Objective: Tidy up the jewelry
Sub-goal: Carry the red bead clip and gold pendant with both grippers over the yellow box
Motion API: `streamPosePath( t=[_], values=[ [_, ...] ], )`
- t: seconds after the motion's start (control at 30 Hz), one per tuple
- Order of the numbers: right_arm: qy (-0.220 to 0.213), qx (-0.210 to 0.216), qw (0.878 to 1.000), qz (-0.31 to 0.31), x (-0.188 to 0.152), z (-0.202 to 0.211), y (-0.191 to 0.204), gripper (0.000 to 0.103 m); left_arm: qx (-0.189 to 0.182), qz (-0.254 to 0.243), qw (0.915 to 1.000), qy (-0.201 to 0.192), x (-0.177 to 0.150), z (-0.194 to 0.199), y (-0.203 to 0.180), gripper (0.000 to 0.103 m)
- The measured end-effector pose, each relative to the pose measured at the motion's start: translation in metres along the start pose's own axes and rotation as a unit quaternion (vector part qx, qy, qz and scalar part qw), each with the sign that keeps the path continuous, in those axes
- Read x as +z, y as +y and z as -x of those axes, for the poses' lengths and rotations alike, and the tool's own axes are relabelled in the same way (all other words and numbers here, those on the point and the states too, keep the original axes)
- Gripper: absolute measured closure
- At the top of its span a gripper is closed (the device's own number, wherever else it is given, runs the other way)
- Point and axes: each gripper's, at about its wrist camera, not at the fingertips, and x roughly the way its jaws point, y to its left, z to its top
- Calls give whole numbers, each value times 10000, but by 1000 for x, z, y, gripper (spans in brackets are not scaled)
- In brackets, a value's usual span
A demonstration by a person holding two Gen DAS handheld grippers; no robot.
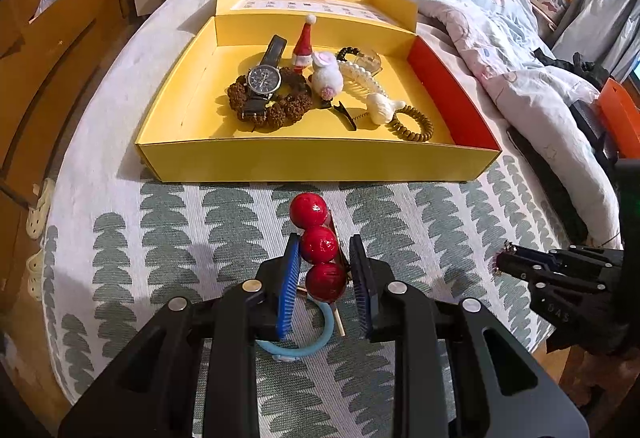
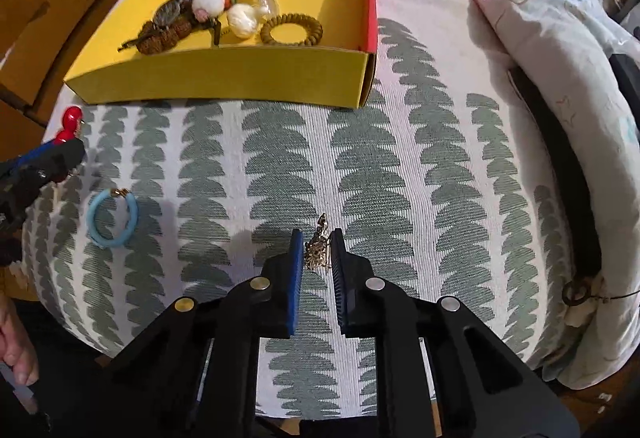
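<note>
Jewelry pieces lie in the yellow box point(image 1: 312, 158) on the bed point(image 2: 360, 158) at 12 o'clock: a watch point(image 1: 262, 80), a pearl clip point(image 1: 362, 76) and a coil hair tie point(image 1: 412, 126). The left gripper point(image 1: 325, 262) has its fingers closed on a red ball hairpin point(image 1: 319, 244), above a blue ring point(image 2: 113, 218). The right gripper point(image 2: 317, 250) pinches a small gold ornament point(image 2: 318, 246) at 3 o'clock from it.

One yellow box point(image 1: 320, 162) – two hair ties point(image 1: 412, 124)
</note>
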Motion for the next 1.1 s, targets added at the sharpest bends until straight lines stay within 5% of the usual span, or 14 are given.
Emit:
streamPosePath(
  t=[0.3, 0.63, 1.1],
  values=[
    [-514, 294, 9982, -81, 8, 40, -1, 88, -44, 42, 9999, -147, 8, 11, 2, 78],
    [-1037, 609, 9927, 51, 72, 84, 26, 88, -147, 203, 9989, -406, 47, 29, 14, 78],
    [-615, 571, 9965, 53, 158, 26, 35, 88, -42, 364, 9993, -60, 106, -21, 43, 78]
  ],
)
